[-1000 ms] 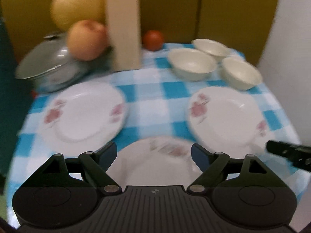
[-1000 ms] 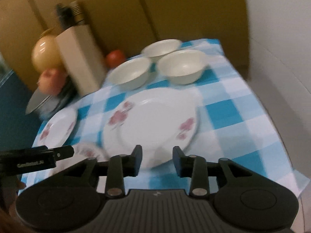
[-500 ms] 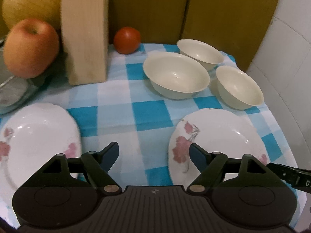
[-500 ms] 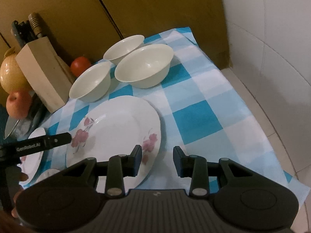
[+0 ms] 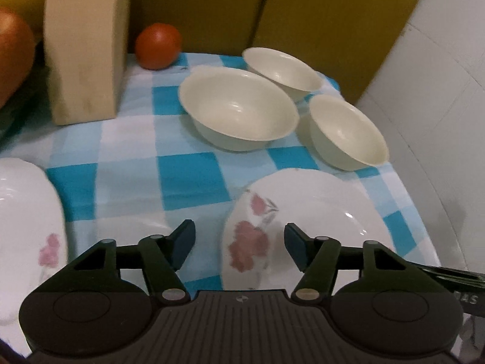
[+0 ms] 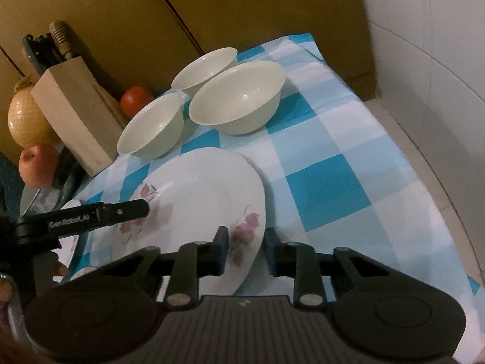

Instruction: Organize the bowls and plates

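Closing around the near rim of the flowered plate [image 6: 194, 200], the right gripper [image 6: 246, 251] has one finger over the plate's face and the other outside its edge, with gaps showing on both sides, so the pads do not press on it. The left gripper [image 5: 239, 242] is at the same plate's other side [image 5: 309, 221]; its jaws are closing too but stand well apart, with the plate's left rim and pink flower print between the fingertips and nothing pinched. From the right wrist view, one long black finger of the left gripper reaches over the plate's left part. The plate lies flat on a blue and white checked cloth [image 6: 327, 182]. Beyond it stand three cream bowls, all upright: a big bowl [image 5: 238, 109], a smaller bowl [image 5: 348, 133] just to its right and close to the plate's far rim, and a third bowl [image 5: 282, 66] behind them. A second flowered plate [image 5: 27, 218] lies well to the left on the cloth, cut off by the frame edge in the left wrist view. Farther back a wooden knife block [image 6: 75, 121] stands on the cloth with handles sticking out of its top, a tomato [image 5: 157, 45] just beside it, and an apple [image 6: 38, 165] and a round yellow fruit [image 6: 25, 121] to its left. A brown wall [image 6: 242, 9] closes the scene behind, with white tiles [image 6: 424, 60] at the right.
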Action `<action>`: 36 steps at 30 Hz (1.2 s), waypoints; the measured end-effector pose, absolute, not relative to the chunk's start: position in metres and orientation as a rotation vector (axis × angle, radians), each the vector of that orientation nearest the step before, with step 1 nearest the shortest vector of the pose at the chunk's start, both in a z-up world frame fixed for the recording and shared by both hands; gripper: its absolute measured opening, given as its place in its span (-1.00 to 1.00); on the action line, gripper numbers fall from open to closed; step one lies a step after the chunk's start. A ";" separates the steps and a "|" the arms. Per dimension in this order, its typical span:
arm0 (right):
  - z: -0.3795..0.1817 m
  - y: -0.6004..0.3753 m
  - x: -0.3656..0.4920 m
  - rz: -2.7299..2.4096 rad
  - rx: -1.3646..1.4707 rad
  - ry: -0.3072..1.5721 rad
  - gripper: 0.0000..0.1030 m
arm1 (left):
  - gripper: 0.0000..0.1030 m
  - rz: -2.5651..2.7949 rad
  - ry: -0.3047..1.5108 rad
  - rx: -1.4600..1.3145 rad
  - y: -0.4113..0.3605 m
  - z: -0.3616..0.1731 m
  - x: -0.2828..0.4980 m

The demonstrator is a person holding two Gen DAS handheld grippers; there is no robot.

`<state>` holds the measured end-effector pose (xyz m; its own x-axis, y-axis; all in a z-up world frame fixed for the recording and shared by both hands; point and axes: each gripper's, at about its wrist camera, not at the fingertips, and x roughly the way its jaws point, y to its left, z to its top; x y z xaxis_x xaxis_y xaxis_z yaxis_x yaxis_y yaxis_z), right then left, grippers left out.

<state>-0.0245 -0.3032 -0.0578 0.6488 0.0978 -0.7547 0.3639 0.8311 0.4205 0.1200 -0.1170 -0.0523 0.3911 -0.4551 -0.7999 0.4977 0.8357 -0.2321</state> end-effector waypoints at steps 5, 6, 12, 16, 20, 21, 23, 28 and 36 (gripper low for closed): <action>-0.058 -0.308 -0.025 -0.160 0.625 0.863 -0.59 | 0.23 -0.642 1.006 0.067 -0.126 -0.052 0.114; -0.058 -0.308 -0.025 -0.159 0.625 0.862 -0.59 | 0.22 -0.640 1.004 0.069 -0.126 -0.052 0.113; -0.058 -0.308 -0.026 -0.165 0.629 0.859 -0.60 | 0.21 -0.620 1.002 0.080 -0.128 -0.052 0.110; -0.057 -0.306 -0.028 -0.171 0.610 0.856 -0.60 | 0.21 -0.614 0.998 0.096 -0.130 -0.053 0.107; -0.053 -0.305 -0.029 -0.177 0.597 0.839 -0.60 | 0.21 -0.618 0.989 0.096 -0.130 -0.051 0.104; -0.052 -0.306 -0.030 -0.174 0.602 0.838 -0.60 | 0.21 -0.619 0.981 0.093 -0.130 -0.048 0.104; -0.052 -0.309 -0.032 -0.166 0.631 0.838 -0.60 | 0.21 -0.619 0.970 0.079 -0.128 -0.043 0.104; -0.048 -0.307 -0.034 -0.152 0.629 0.827 -0.60 | 0.21 -0.616 0.956 0.060 -0.121 -0.032 0.100; -0.047 -0.294 -0.032 -0.094 0.619 0.844 -0.60 | 0.21 -0.581 0.957 0.054 -0.104 -0.026 0.090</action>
